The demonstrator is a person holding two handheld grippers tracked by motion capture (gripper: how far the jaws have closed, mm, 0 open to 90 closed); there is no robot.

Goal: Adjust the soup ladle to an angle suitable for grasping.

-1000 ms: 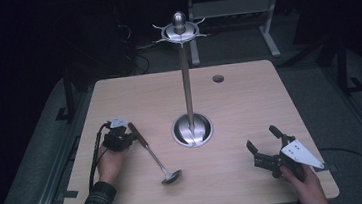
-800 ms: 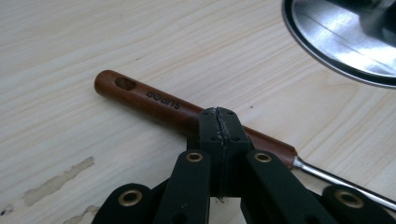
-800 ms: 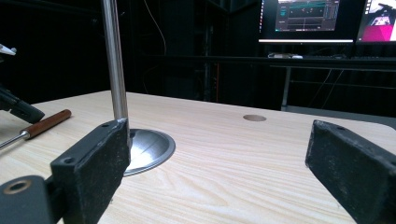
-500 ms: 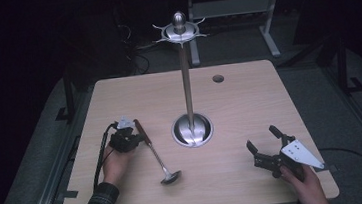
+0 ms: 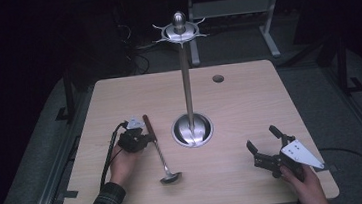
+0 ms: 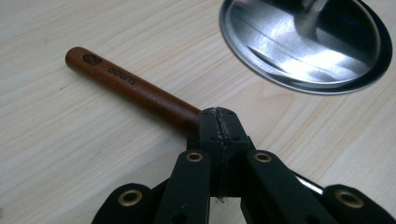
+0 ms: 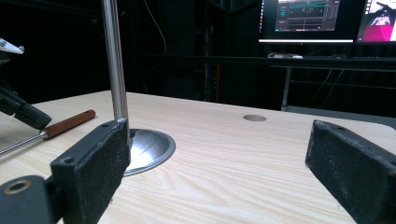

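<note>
On the light wooden table [image 5: 249, 100] a ladle [image 5: 158, 149] lies flat, its brown wooden handle [image 6: 133, 91] pointing away from the person and its small metal bowl [image 5: 170, 177] toward the near edge, just left of the round steel base [image 5: 192, 129] of a tall utensil stand [image 5: 184, 66]. The left gripper [image 5: 139, 137] sits at the handle's lower end, where wood meets the thin metal shaft — in the left gripper view its 2 black jaws are pressed together with no gap visible between their tips, clamped on the ladle right at that joint, and the handle runs out beyond them toward the upper left, its end showing a hanging hole and a printed brand name. The ladle appears to rest on the table surface along its length. The stand's base lies just beside the gripper, to the upper right in that view, apart from the handle. The right gripper [image 5: 266, 146] is held near the table's right front corner, well apart from the ladle — its jaws stand wide open with nothing between them, and the right gripper view looks across the tabletop between them toward the stand's pole [image 7: 114, 60], the base and a round cable hole [image 7: 254, 117] in the table.
</note>
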